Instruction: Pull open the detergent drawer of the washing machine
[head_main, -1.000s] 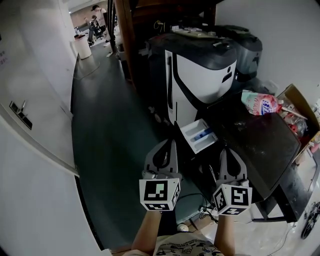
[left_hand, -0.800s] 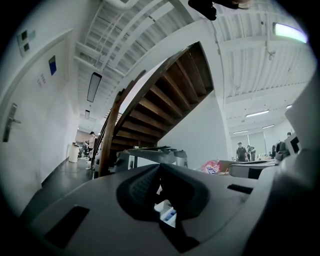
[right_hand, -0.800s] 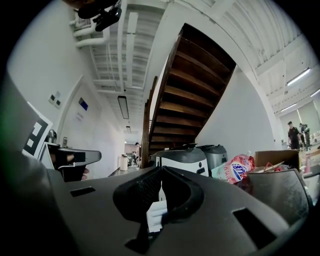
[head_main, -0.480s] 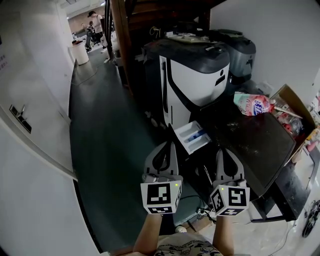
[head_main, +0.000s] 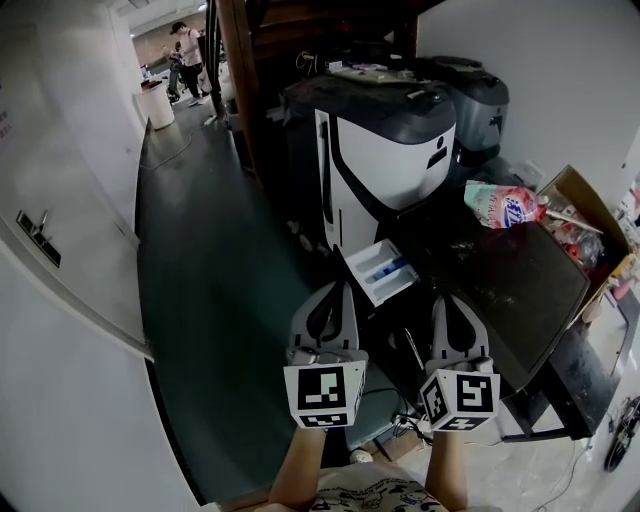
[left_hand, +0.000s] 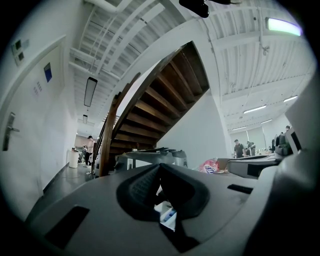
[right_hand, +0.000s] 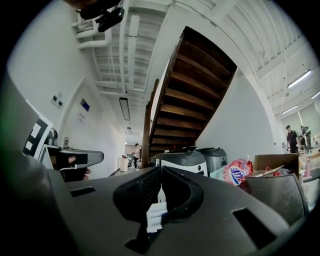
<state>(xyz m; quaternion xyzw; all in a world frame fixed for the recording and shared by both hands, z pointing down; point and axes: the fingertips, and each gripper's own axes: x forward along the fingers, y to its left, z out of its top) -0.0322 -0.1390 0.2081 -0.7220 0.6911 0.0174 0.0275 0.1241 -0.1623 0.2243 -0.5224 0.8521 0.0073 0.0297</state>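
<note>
In the head view little has changed over the last second: the detergent drawer (head_main: 380, 271) stood pulled out from the upper front of the washing machine (head_main: 500, 290) in the earlier frames and it stands out now, its white tray and blue insert open to the camera. Only the framing has drifted a little. By that showing the pull looks finished, and nothing is left but to keep away from the drawer. The left claw (head_main: 340, 292) and the right claw (head_main: 447, 302) are held side by side near the person's body, both pointing level toward the machine. Both are short of the drawer and touch nothing. A detergent bag (head_main: 503, 205) lies on the far part of the machine's dark top. In the left gripper view the left claw (left_hand: 160, 168) has its jaws brought together at the tips with nothing caught between them; a sliver of the white and blue drawer (left_hand: 168, 216) shows beyond, through the gap lower down. In the right gripper view the right claw (right_hand: 161, 173) is likewise closed and empty, and the drawer (right_hand: 155, 216) shows beyond it, apart from the jaws.
</note>
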